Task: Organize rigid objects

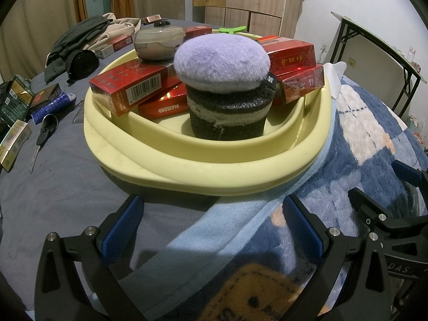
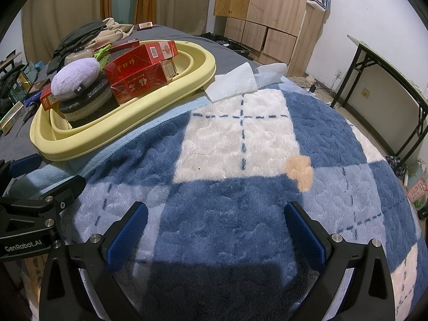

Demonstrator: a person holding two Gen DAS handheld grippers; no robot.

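The bed's grey sheet [image 1: 67, 187] carries everything, and the wide pale-yellow plastic basin [image 1: 214, 176] serves as the landmark. To the right of the basin lies a fluffy blue-and-white checked blanket [image 2: 240, 200], whose light-blue border [image 1: 227, 227] runs under the basin's near right rim. Beyond the basin on its left sits a heap of dark and beige clothes [image 1: 80, 42].

Inside the basin, a plush toy with a lilac dome top over a dark glittery striped base [image 1: 227, 91] stands upright near the front wall. Red rectangular cigarette cartons surround it: one with a barcode [image 1: 131, 85] leans on the basin's left inner rim, one lettered DIAMOND [image 1: 165, 107] lies beneath it, and two more [image 1: 291, 56] are stacked at the right side. Behind the toy, a small glass pot with a black-knobbed lid [image 1: 160, 42] rests on the cartons, and a green plastic clip [image 1: 231, 30] shows at the far rim.

Left of the basin on the sheet lie dark green and gold boxes [image 1: 16, 101], a blue textured tube [image 1: 50, 107] and a key [image 1: 44, 133].

The left gripper [image 1: 214, 227] hangs just in front of the basin with its blue-padded jaws spread wide and nothing between them. The right gripper [image 2: 215, 232] hovers over the blanket, right of the basin, likewise spread and empty.
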